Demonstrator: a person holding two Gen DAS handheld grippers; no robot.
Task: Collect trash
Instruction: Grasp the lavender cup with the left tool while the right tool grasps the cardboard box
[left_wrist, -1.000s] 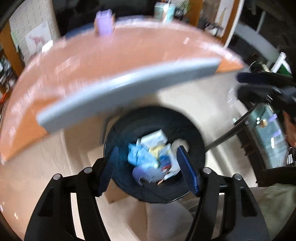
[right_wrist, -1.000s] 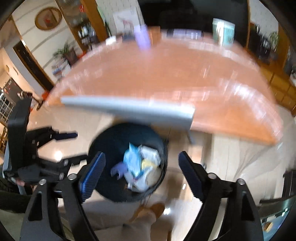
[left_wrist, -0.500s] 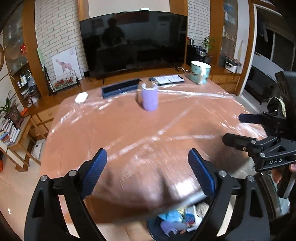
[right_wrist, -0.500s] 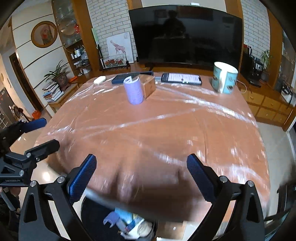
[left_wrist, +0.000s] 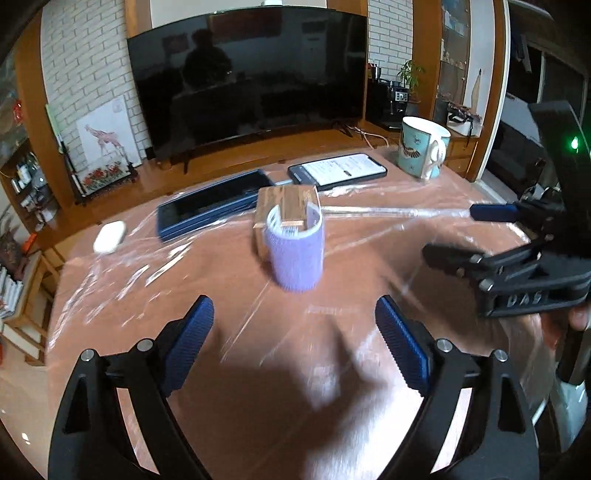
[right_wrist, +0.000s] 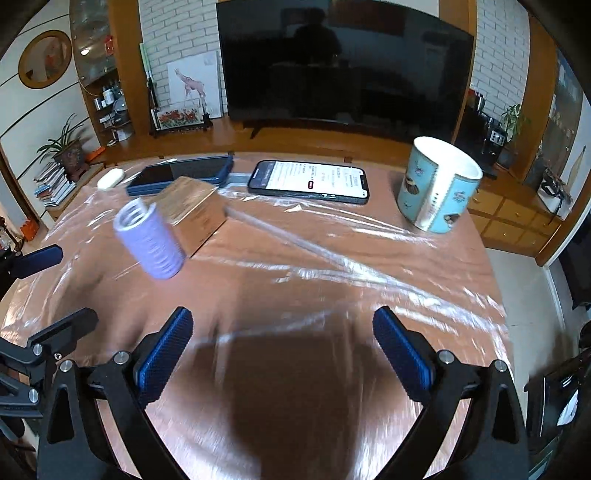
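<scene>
**Both claws over the table, lilac roller dead ahead of the left one**

The small lilac cylinder with a ribbed fuzzy skin, like a hair roller (left_wrist: 295, 254), stands on the brown table under clear plastic film (left_wrist: 147, 295). It touches the front of a small wooden block (left_wrist: 286, 201). It looks like the likeliest piece of trash here, though that is a judgement.

From the left gripper (left_wrist: 293, 325) the roller lies straight ahead, centred between the blue pads and a little apart from them. Its long axis is upright, with the open end facing up. From the right gripper (right_wrist: 282, 332) the same roller (right_wrist: 149, 240) sits ahead and well to the left, so the left hand seems better placed to take it.

The left jaws are wide but closing slightly, with nothing between them. The right jaws stand wide apart and empty.

A second ago both cameras looked down into a dark round bin of crumpled wrappers below the table edge. That bin is now out of view, and both claws have swung up over the tabletop and spread wider. A turquoise patterned mug (left_wrist: 423, 147) and a lit phone (left_wrist: 338, 171) lie beyond.
</scene>
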